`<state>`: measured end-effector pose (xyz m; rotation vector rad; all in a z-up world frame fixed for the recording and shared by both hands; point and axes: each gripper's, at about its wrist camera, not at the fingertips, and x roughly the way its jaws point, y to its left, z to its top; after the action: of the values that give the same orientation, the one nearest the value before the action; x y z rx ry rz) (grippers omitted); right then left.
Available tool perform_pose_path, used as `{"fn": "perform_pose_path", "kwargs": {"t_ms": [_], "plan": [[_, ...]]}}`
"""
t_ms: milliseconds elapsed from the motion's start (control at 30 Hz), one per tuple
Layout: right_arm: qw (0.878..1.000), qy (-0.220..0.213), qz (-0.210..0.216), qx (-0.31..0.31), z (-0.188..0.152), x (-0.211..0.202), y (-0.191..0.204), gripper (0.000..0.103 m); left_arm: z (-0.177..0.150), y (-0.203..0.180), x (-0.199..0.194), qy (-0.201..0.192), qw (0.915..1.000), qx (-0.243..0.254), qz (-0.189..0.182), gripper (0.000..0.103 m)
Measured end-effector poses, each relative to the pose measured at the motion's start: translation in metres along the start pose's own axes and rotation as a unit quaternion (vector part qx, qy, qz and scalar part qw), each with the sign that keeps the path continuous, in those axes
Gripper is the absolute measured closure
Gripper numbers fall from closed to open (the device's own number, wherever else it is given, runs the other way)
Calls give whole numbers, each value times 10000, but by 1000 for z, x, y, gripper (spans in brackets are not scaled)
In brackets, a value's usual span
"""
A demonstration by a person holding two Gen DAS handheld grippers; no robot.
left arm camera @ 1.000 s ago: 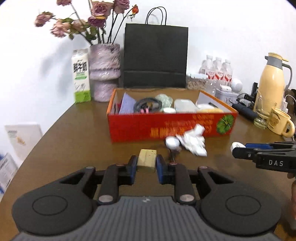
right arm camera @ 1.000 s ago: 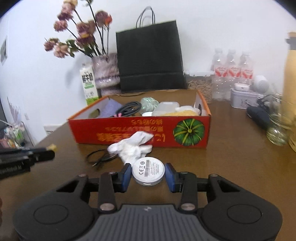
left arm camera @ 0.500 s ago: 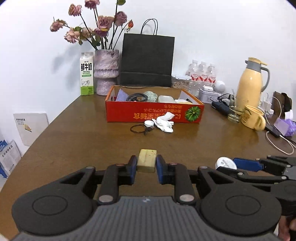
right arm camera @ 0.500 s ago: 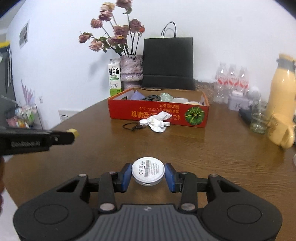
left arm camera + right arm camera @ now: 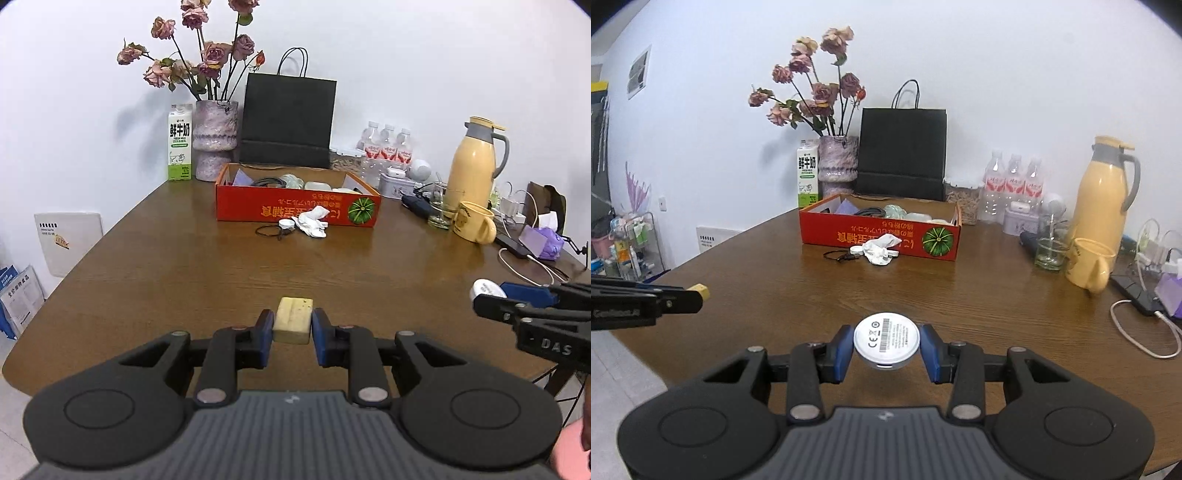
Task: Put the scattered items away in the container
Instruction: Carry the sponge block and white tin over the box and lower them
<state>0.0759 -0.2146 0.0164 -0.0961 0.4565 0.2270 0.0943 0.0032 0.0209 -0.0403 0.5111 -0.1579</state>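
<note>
A red box (image 5: 295,212) sits toward the far side of a brown table (image 5: 184,280), in front of a black bag (image 5: 288,122), and serves as the landmark here. It already holds several things: a dark coiled cable, a purple sheet and some pale objects, so the tidying looks partly done. Three loose items are still out, lying on the table against the box's near wall: a crumpled white cloth (image 5: 310,221), a small white disc (image 5: 286,223) touching it, and a thin black loop of cord (image 5: 267,231) just left of the disc. Both grippers are well back from the box, near the table's near edge, each carrying something. The left gripper (image 5: 293,328) is clamped on a small yellowish block (image 5: 293,325), held between its blue pads and pointing toward the box. The right gripper (image 5: 886,350) grips a round white puck (image 5: 886,340), its labelled face up, also aimed at the box. Neither held item is in the box yet, so what seems to remain is dropping these two in, then fetching the three by the box's wall.
</note>
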Motion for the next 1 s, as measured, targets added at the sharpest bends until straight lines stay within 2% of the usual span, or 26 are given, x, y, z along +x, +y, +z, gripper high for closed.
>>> {"fn": "perform_pose_path", "kwargs": {"t_ms": [133,233,467,667,833,933,1000], "plan": [[9995,-213,126,-175,4,-17,7,65,6,-9,-11,-236,9996,124,-120,80],[9993,-217,210,-209,7,-14,11,65,6,-15,-15,-339,9992,159,-144,80],[9996,-42,267,-103,7,-1,11,65,5,-14,0,-85,9996,170,-218,80],[9995,201,263,14,7,29,5,65,6,-7,23,130,9997,110,-153,80],[9987,128,390,297,33,59,-17,65,38,7,44,-50,9996,132,-228,80],[9980,-55,510,361,66,85,-31,65,71,26,70,-109,9993,44,-360,80],[9981,-245,513,245,94,107,-39,65,98,38,93,-214,9993,94,-302,80]]}}
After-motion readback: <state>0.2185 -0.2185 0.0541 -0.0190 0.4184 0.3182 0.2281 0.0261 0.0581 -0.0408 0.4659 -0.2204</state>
